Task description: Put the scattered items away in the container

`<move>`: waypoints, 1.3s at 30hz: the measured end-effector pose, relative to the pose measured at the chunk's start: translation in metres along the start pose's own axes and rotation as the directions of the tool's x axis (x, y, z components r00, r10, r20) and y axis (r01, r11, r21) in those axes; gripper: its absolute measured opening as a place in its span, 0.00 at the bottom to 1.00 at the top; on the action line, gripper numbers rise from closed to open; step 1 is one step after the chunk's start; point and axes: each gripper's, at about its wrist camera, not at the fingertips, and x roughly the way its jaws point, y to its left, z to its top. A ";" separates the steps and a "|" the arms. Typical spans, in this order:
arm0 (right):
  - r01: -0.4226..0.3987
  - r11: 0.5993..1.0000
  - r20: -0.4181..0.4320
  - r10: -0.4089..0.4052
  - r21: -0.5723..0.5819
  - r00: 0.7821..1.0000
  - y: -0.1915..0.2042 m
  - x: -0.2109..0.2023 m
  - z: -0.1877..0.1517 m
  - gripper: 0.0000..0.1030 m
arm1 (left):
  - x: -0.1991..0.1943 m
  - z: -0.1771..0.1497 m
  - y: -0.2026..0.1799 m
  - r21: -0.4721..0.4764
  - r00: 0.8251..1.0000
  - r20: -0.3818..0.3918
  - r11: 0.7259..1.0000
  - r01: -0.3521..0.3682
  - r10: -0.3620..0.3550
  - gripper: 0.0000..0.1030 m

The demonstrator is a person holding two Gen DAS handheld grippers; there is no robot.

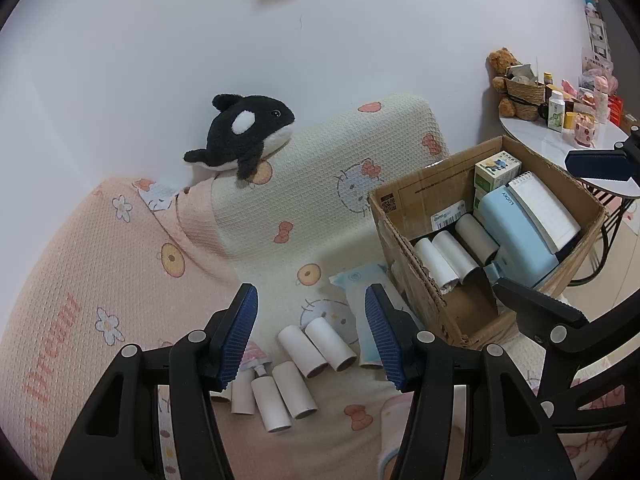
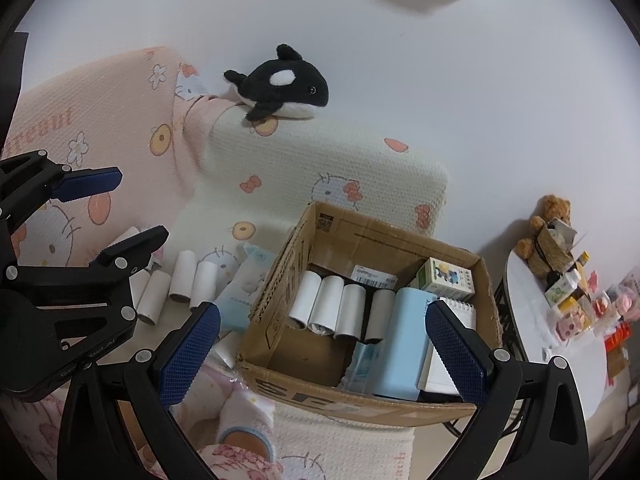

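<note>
A: Where do the two grippers stand?

B: The left gripper (image 1: 314, 334) hangs with its blue ribbed pads spread wide and nothing between them. Just below and ahead of it, a cluster of white cardboard tubes (image 1: 298, 368) lies on the patterned cat-print cover (image 1: 120, 280). The right gripper (image 2: 322, 354) is spread wide too, empty, and poised over the near edge of the open brown cardboard box (image 2: 304, 236).

A: What is around them?

B: Beside the loose tubes, between the left gripper and the box, lies a pale blue soft packet (image 1: 362, 300), touching the box wall. Inside the box, ahead of the right gripper, are a row of white tubes (image 2: 336, 308), a light blue case (image 2: 404, 344), a spiral-bound white notepad (image 2: 460, 310) and a small green and white carton (image 2: 446, 278). Farther back, a black and white plush orca (image 1: 244, 136) rests on the top of the cream cushion (image 1: 320, 168). Off to the right of the box stands a white round side table (image 2: 532, 304) with a brown teddy bear (image 2: 540, 228) and small bottles.

A: Anything in the way or hard to read?

B: The left finger hides the ends of some tubes and most of a small pink and white pump bottle (image 1: 256, 364). In the right wrist view the left gripper covers part of the tube cluster. The items on the table are too small to tell apart.
</note>
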 end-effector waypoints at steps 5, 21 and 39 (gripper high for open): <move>0.000 1.000 0.001 0.000 -0.007 1.000 0.001 0.001 0.000 0.99 | 0.000 0.000 0.000 0.002 1.000 0.003 1.000 0.003 -0.003 0.58; 0.012 1.000 -0.002 -0.012 -0.009 1.000 0.002 0.000 -0.002 0.99 | -0.004 -0.001 -0.002 0.012 1.000 0.019 1.000 0.011 -0.012 0.58; 0.010 0.994 0.046 -0.005 -0.107 0.999 0.024 -0.004 0.015 0.99 | 0.004 -0.009 0.021 -0.065 1.000 0.030 0.998 0.006 -0.004 0.58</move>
